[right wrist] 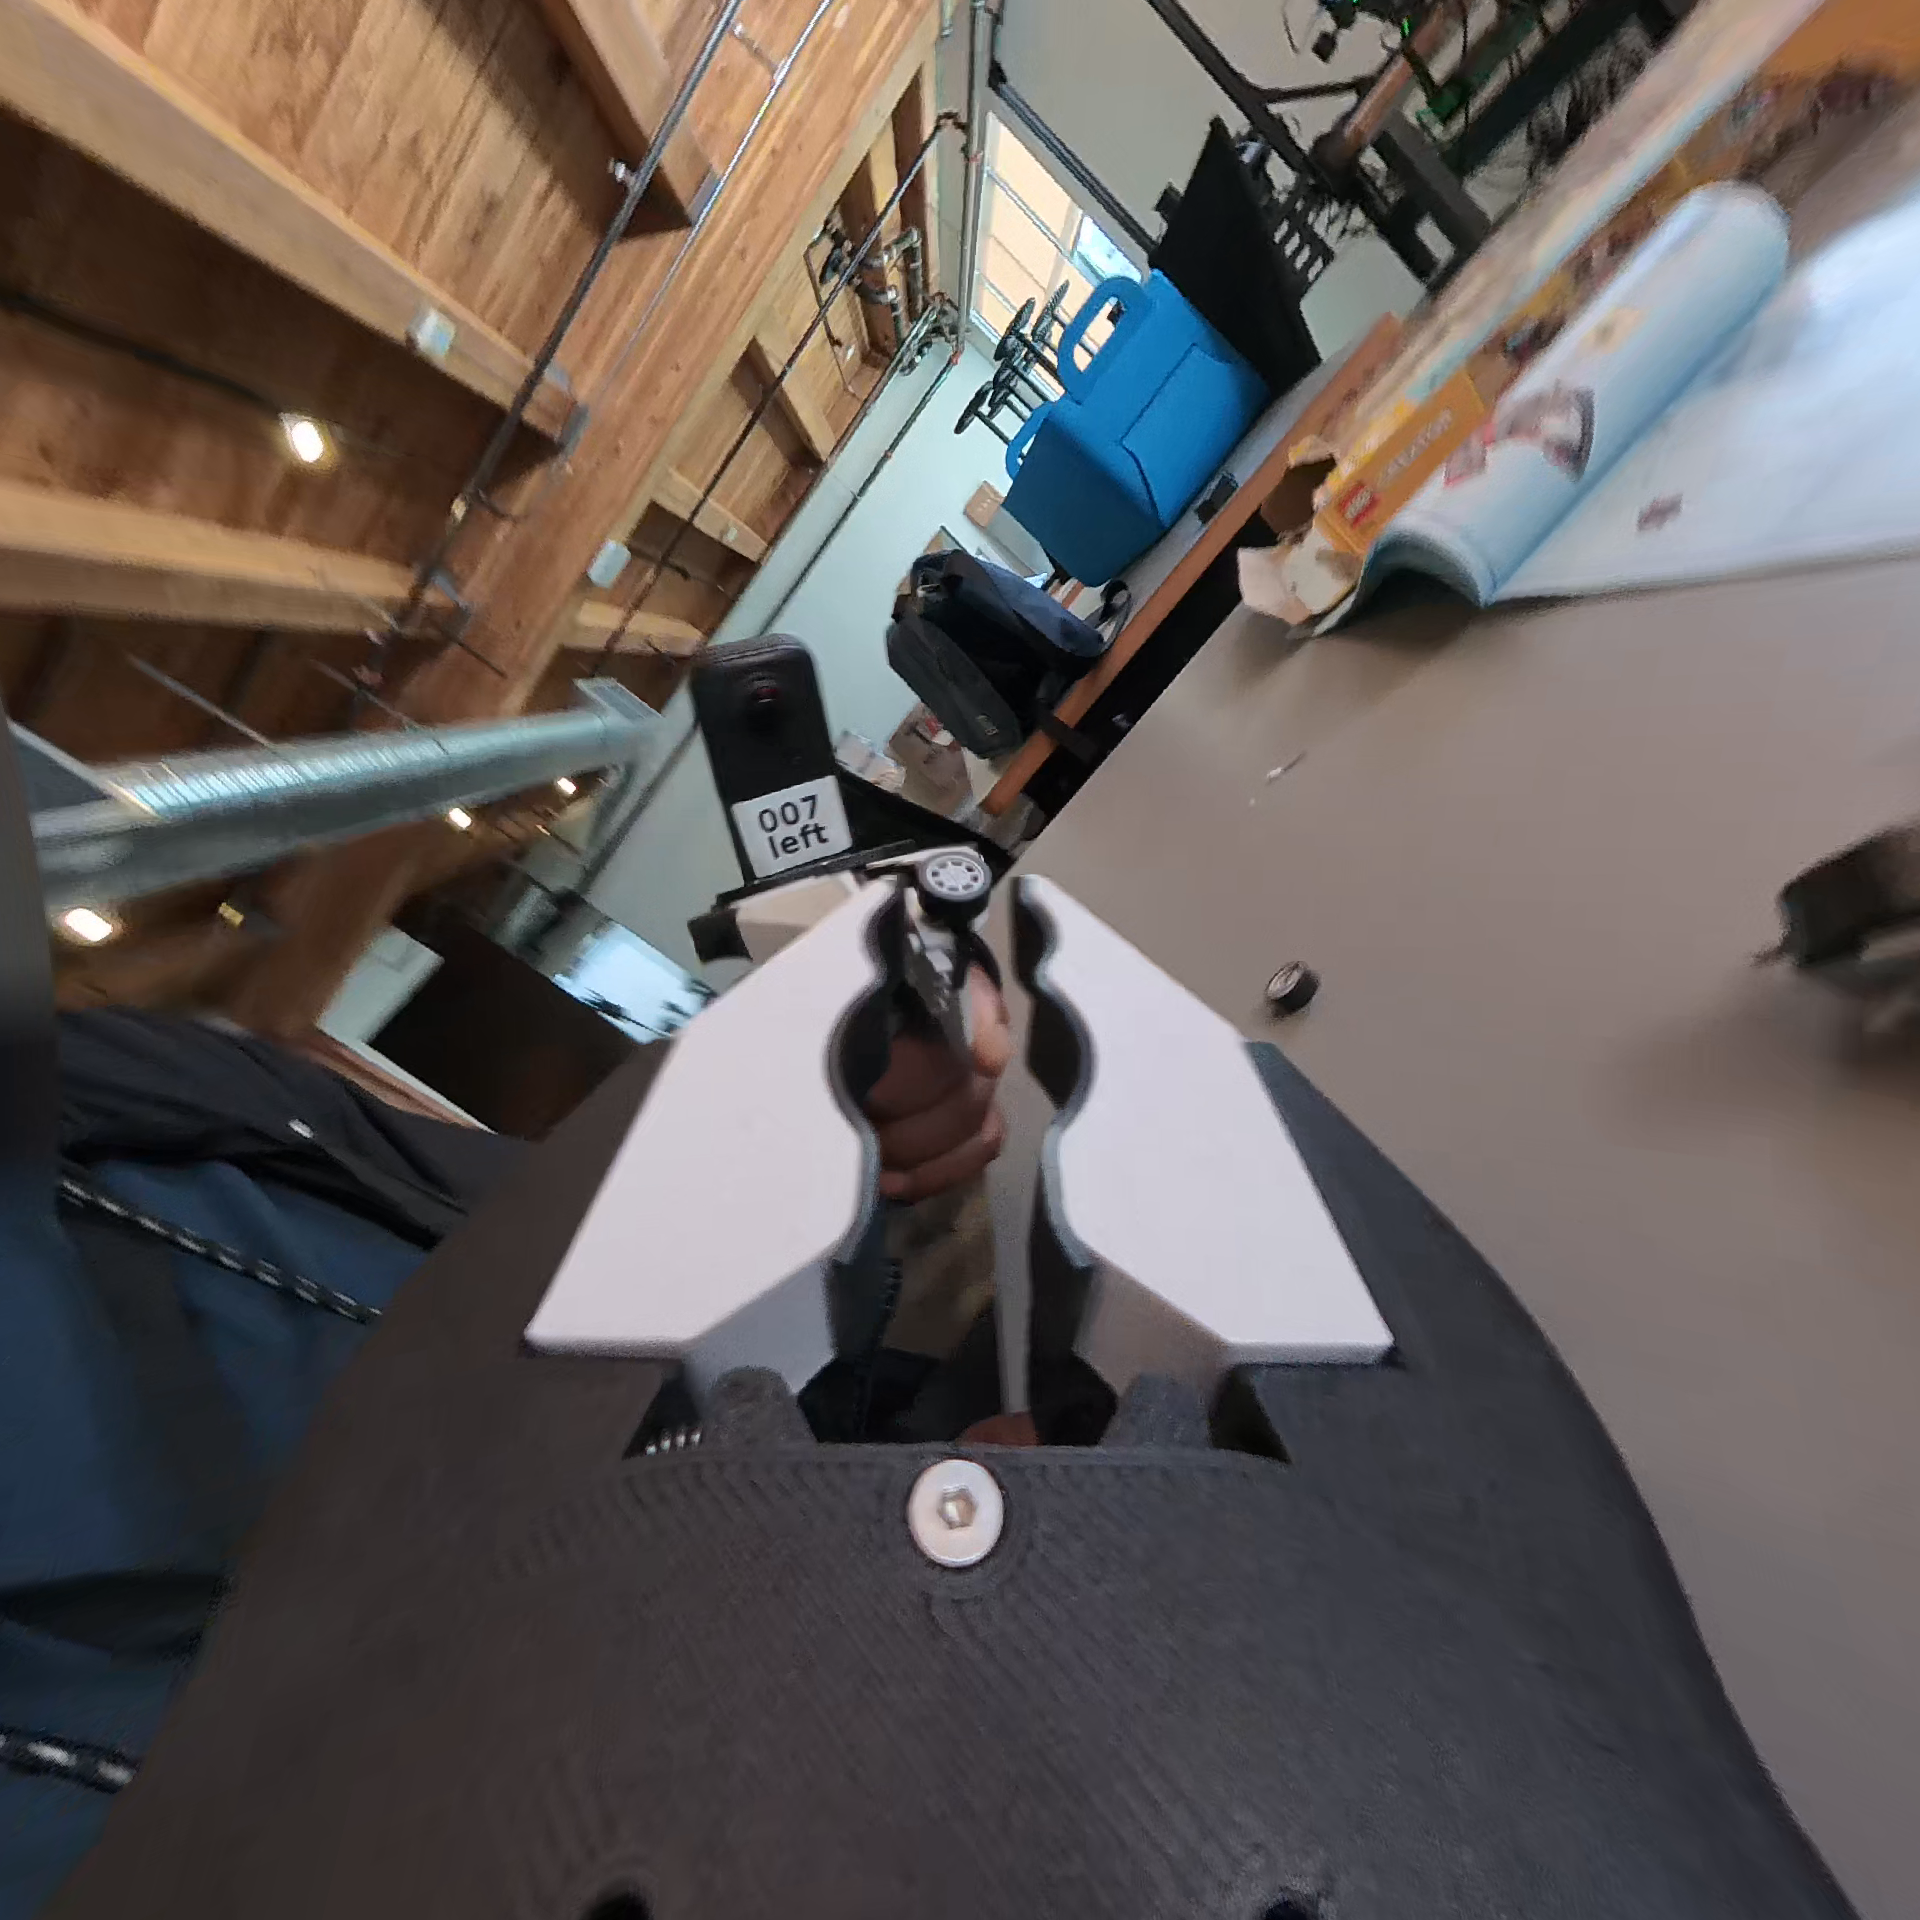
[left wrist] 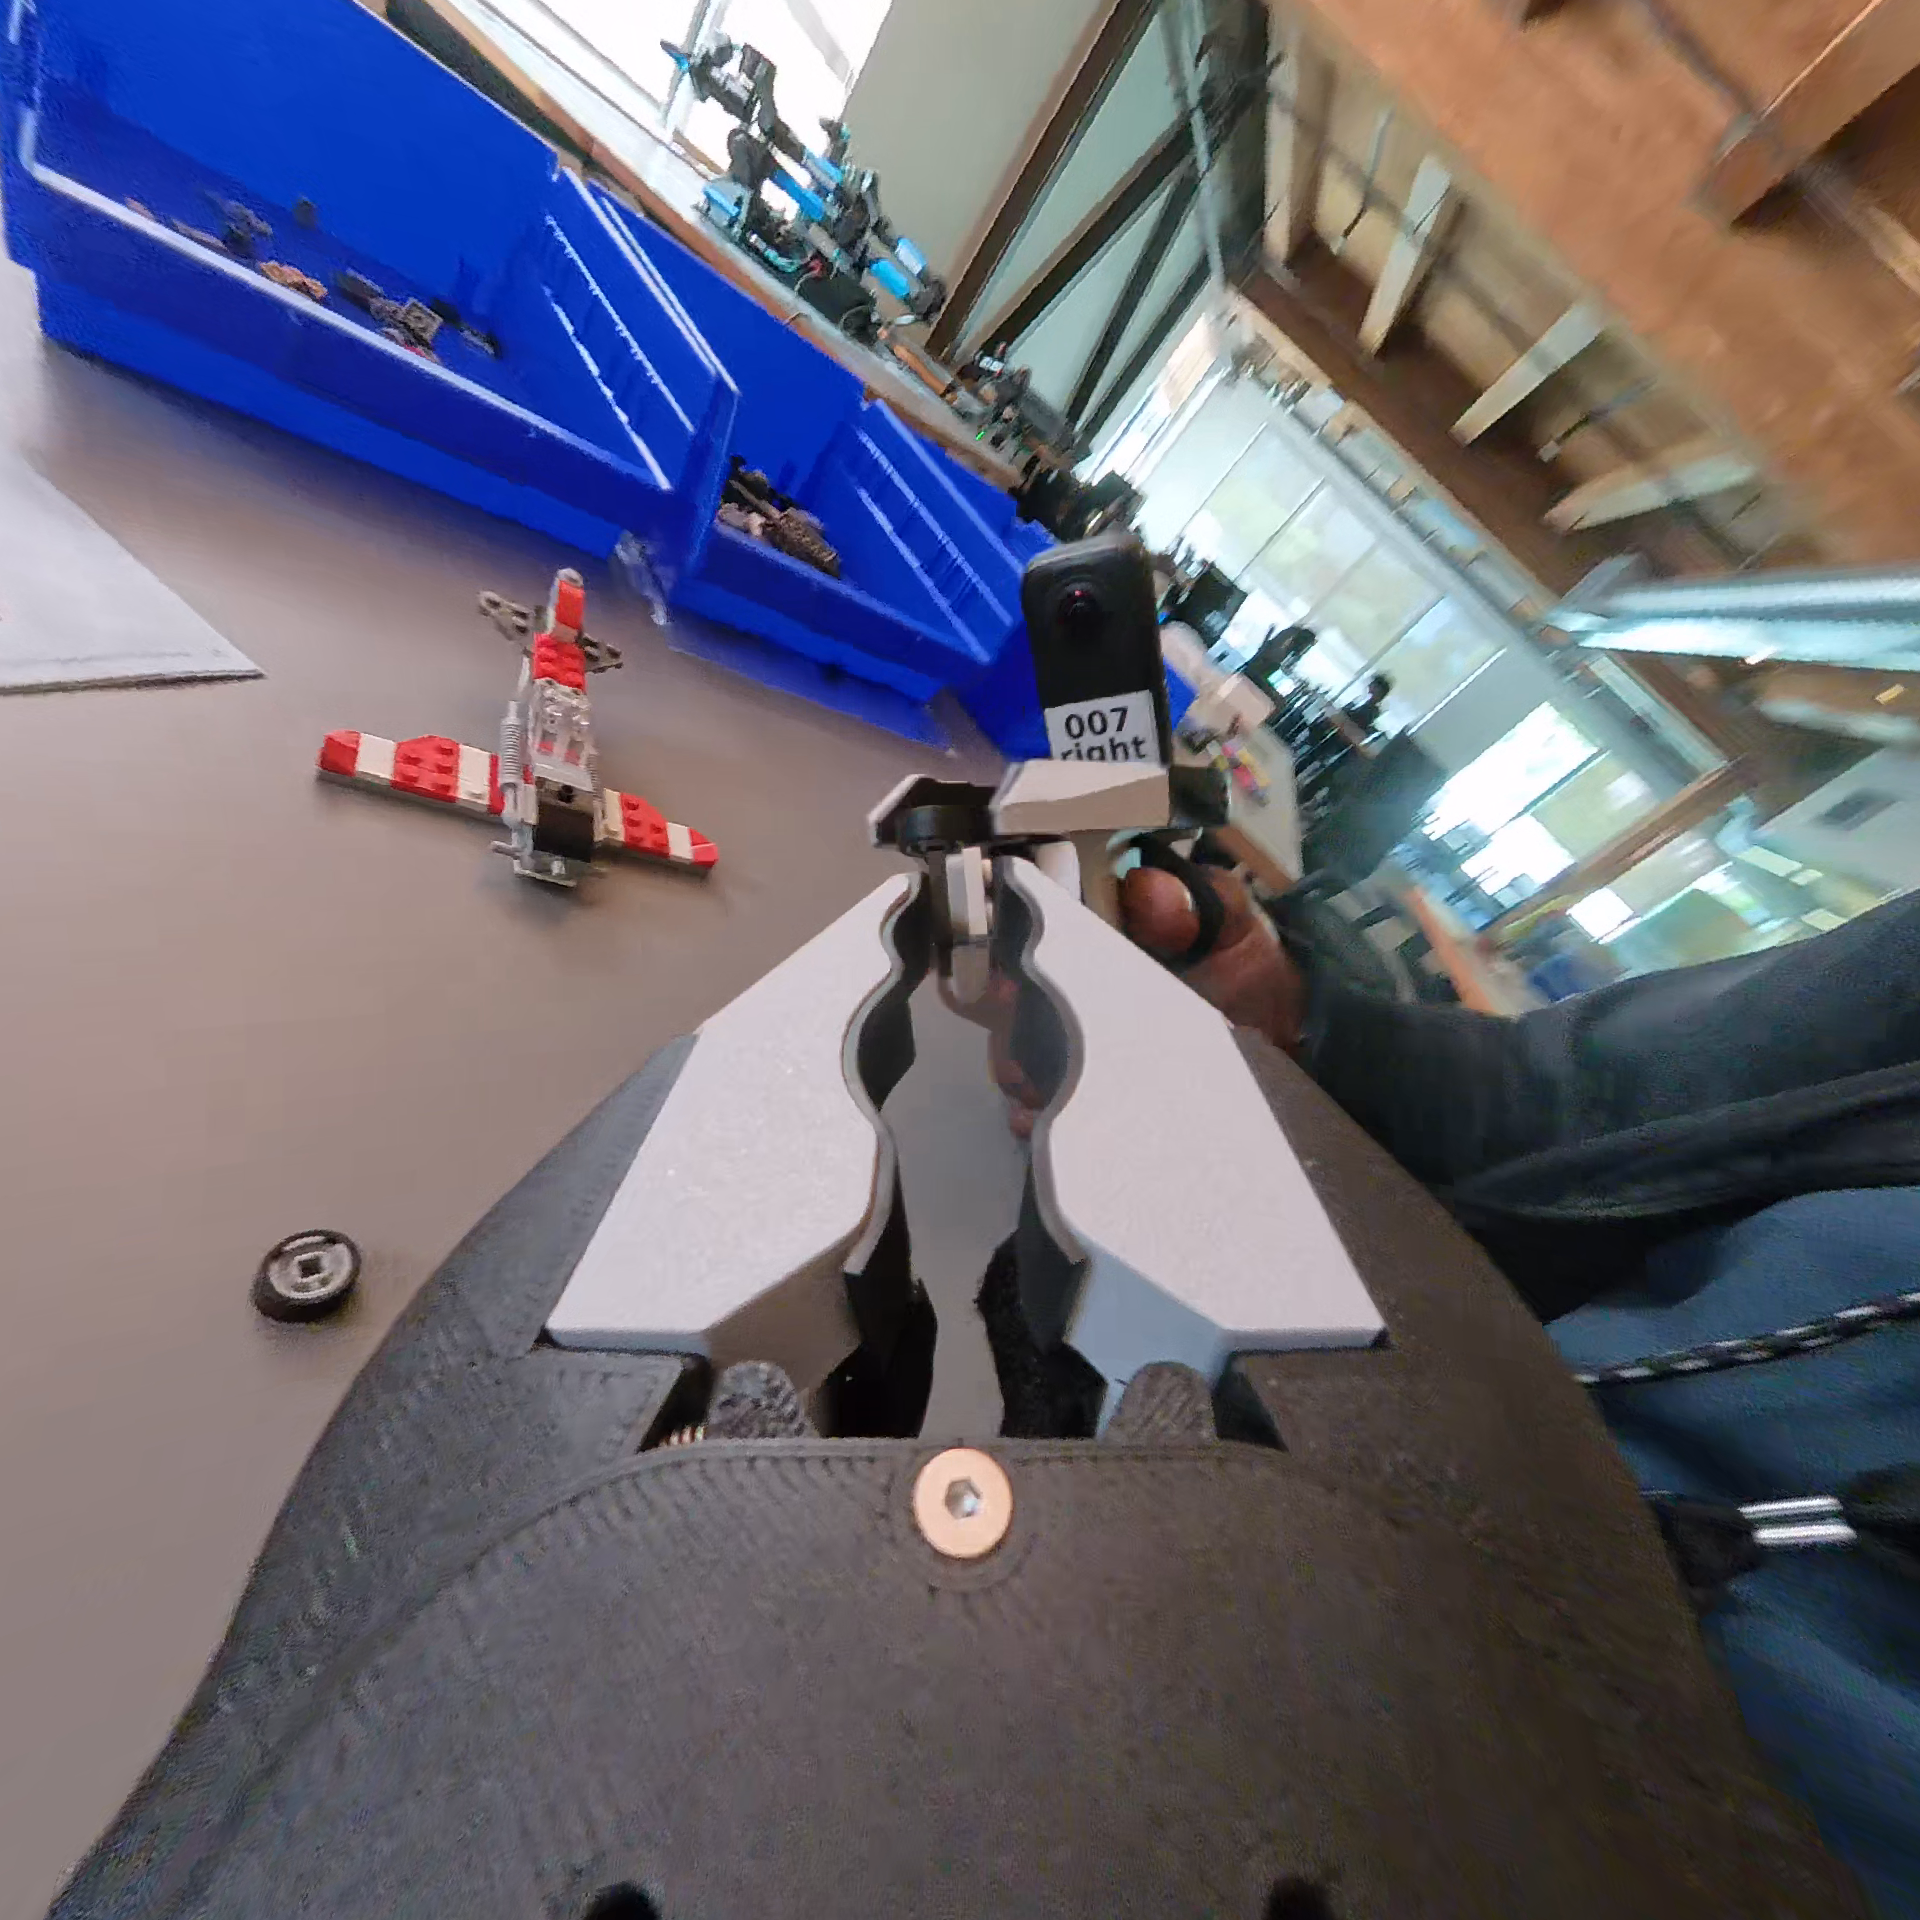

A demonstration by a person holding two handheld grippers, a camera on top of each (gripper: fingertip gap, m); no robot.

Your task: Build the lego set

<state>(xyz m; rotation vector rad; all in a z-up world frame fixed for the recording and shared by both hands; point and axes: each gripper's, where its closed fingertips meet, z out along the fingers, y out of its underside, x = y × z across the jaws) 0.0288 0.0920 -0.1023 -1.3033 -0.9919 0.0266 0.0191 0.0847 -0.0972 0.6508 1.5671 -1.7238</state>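
Observation:
My left gripper [left wrist: 964,894] is shut on a small grey strut piece [left wrist: 968,914] held between its tips. My right gripper [right wrist: 954,894] faces it tip to tip and is shut on a small wheel [right wrist: 951,878] with a black tyre and a grey hub. The wheel [left wrist: 935,828] sits at the far end of the strut. Both are raised above the dark table. A red and white lego plane [left wrist: 540,758] lies on the table to the left. A loose black wheel [left wrist: 307,1259] lies nearer; it also shows in the right wrist view [right wrist: 1291,982].
Blue parts bins [left wrist: 364,343] with small pieces stand along the table's far side. An open instruction booklet [right wrist: 1662,416] and a cardboard box [right wrist: 1403,457] lie at the far end. A grey sheet [left wrist: 83,613] lies at the left. A blurred dark object [right wrist: 1849,904] sits at the right edge. My two grippers' fingertips are within a few centimetres of each other.

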